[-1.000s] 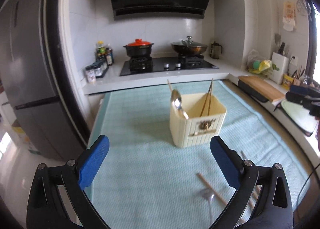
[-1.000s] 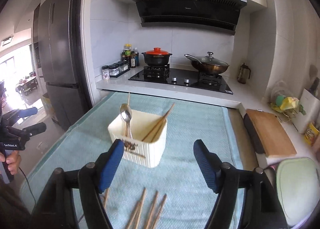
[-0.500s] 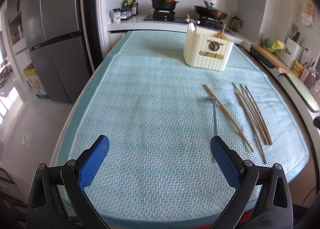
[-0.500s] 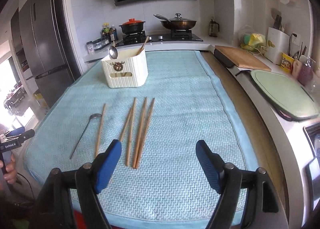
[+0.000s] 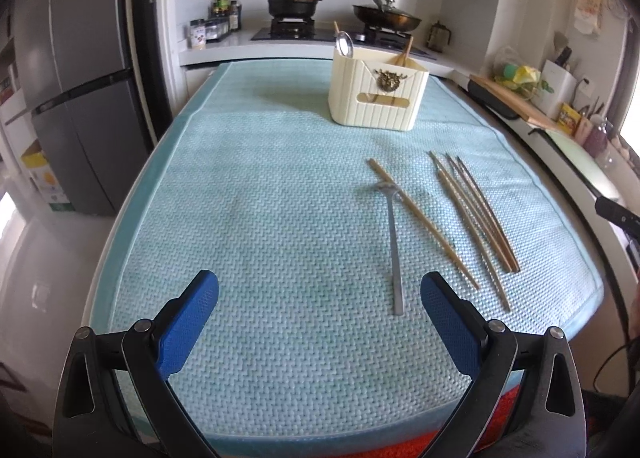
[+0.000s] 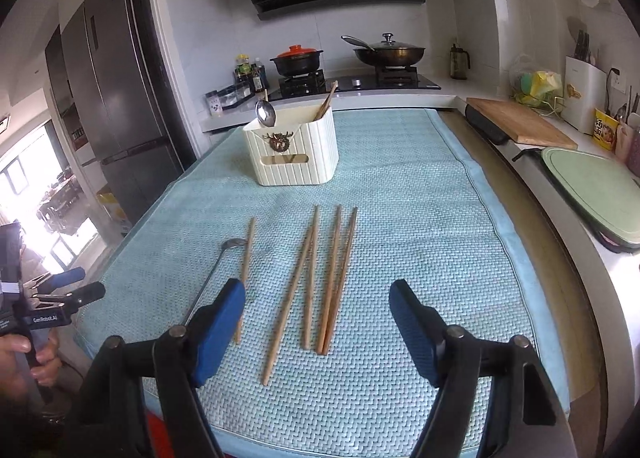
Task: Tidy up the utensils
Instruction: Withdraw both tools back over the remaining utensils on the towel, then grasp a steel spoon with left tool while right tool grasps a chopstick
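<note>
bright daylight from side windows, sharp focus, strong fisheye bending, dark vignetted corners.

Left claw (image 5: 319, 296) and right claw (image 6: 317, 304) both spread wide, nothing between their blue pads.

A pale aqua, herringbone-woven mat (image 6: 420, 198) carries tan wooden chopsticks (image 6: 332, 274), a silver spoon (image 5: 394, 246) and a cream ribbed holder (image 6: 294, 150); blue finger pads (image 5: 188, 324).

"GenRobot.AI" on the black left tool (image 6: 60, 290) body, right-wrist view.
</note>
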Available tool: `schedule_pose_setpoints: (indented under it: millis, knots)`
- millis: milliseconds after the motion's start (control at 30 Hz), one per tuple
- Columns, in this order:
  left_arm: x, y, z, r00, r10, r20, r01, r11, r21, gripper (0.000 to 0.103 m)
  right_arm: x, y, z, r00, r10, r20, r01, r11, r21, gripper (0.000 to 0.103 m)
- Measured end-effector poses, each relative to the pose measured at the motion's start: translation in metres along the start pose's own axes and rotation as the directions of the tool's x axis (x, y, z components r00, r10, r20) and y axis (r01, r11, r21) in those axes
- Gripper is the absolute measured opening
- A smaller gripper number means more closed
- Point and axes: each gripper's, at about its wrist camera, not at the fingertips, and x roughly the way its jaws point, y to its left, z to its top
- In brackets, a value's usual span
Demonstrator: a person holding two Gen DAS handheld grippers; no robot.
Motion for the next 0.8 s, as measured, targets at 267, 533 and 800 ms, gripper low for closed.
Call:
schedule_pose_setpoints:
  millis: [267, 533, 800]
  knots:
    - [0.077, -0.038, 0.055, 0.986, -0.121, -0.118, 0.141, 0.973, 0.184, 0.101, 0.023, -0.047, -0.004, 0.997, -0.007, -0.079, 0.018, 0.991, 0.13, 0.042]
    - [0.159, -0.058, 0.077, 0.955, -0.116, -0.273, 0.19, 0.947, 0.26, 0.091, 0.043, -0.065, -0.007, 0.991, -0.02, -0.134, 0.043, 0.985, 0.168, 0.042]
    - [0.2, -0.067, 0.084, 0.937, -0.078, -0.34, 0.177, 0.945, 0.273, 0.078, 0.07, -0.06, 0.019, 0.984, 0.001, -0.177, 0.018, 0.994, 0.105, 0.042]
